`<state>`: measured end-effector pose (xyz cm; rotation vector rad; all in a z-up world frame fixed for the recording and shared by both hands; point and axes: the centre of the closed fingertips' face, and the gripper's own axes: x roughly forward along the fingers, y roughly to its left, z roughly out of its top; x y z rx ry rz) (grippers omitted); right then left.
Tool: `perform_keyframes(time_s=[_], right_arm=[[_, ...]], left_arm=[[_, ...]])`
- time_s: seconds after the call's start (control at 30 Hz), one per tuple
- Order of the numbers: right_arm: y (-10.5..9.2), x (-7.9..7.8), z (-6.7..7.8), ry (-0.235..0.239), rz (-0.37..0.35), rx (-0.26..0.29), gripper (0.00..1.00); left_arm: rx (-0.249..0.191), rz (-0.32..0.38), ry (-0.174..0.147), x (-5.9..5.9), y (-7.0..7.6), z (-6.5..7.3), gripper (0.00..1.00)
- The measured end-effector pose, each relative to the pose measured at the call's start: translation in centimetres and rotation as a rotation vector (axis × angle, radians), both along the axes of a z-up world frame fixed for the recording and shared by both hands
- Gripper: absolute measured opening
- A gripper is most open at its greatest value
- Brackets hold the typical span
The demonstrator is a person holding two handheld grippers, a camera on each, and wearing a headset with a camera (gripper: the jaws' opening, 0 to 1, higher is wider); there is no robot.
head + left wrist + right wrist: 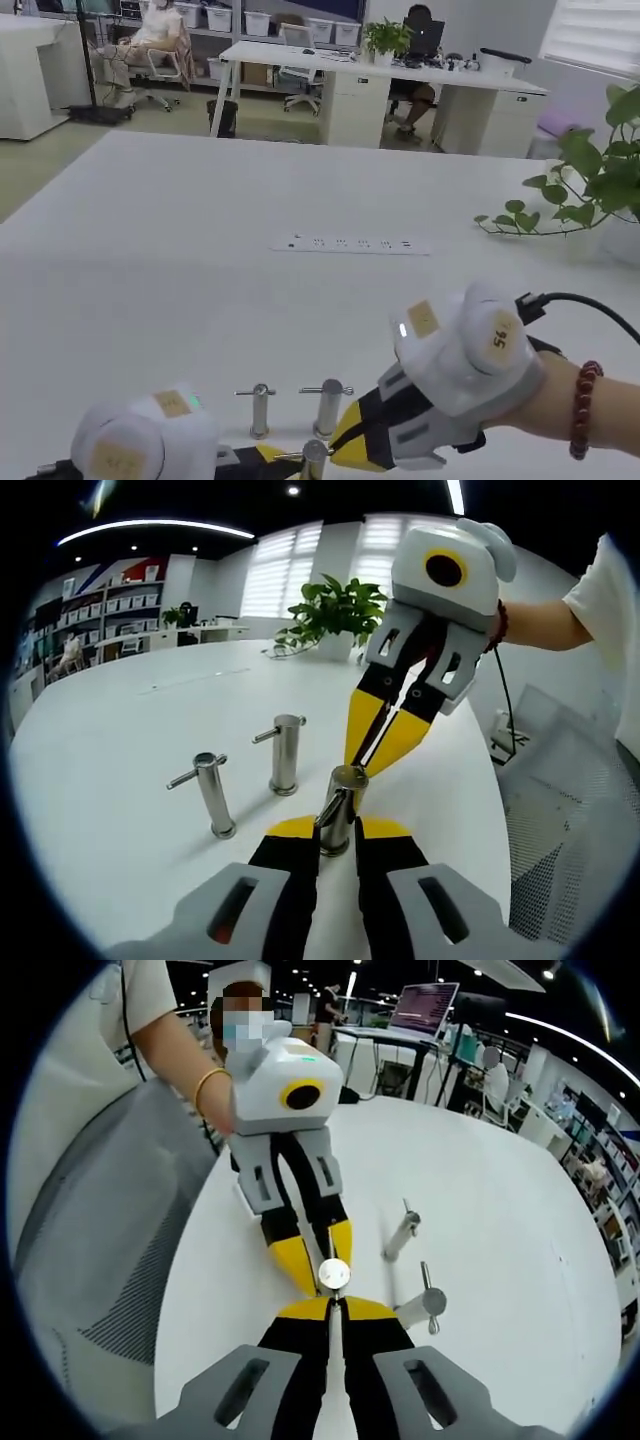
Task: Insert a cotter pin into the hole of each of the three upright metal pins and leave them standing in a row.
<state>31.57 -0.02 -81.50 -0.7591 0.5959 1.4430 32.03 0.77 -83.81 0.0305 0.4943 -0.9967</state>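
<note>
Three upright metal pins stand on the white table (pixel 200 250). The far two (pixel 258 410) (pixel 328 405) each carry a cotter pin through the head; the left gripper view shows them too (pixel 213 795) (pixel 286 755). My left gripper (pixel 338 832) is shut on the lower shaft of the third pin (pixel 338 805), the nearest one (pixel 315 458). My right gripper (pixel 368 760) comes in from the opposite side, its yellow tips shut at that pin's head, apparently on a thin cotter pin whose end (pixel 324 816) sticks out the other side. From the right gripper (pixel 335 1305) I look onto the pin's round top (pixel 333 1275).
A white power strip (pixel 350 243) lies mid-table. A trailing potted plant (pixel 590 190) stands at the right edge. Office desks, chairs and seated people are in the background beyond the table's far edge.
</note>
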Motion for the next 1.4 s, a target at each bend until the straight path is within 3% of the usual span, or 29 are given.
perform_keyframes(time_s=[0.13,0.23,0.27,0.37,0.67,1.03,1.4], right_arm=[[0.0,0.1,0.0,0.0,-0.005,-0.002,0.05],[0.0,0.1,0.0,0.015,-0.024,0.007,0.05],[0.0,0.0,0.0,0.022,-0.031,0.01,0.07],[0.0,0.1,0.1,0.032,-0.052,0.015,0.12],[1.1,0.0,0.6,0.076,-0.084,0.076,0.23],[2.4,-0.2,-0.6,0.093,-0.067,0.08,0.21],[2.4,-0.3,-1.0,0.084,-0.045,0.086,0.15]], left_arm=[[0.0,0.0,0.007,0.1,0.0,0.0,0.12],[0.0,0.009,0.061,0.0,0.0,-0.3,0.13],[0.0,0.008,0.064,0.1,0.0,-0.3,0.16],[0.006,0.01,0.042,0.2,0.1,0.0,0.26],[0.014,-0.016,-0.002,-0.6,0.8,0.8,0.32],[-0.001,-0.008,-0.06,-0.9,2.2,2.6,0.39],[-0.028,0.015,-0.065,-1.2,2.9,3.5,0.46]])
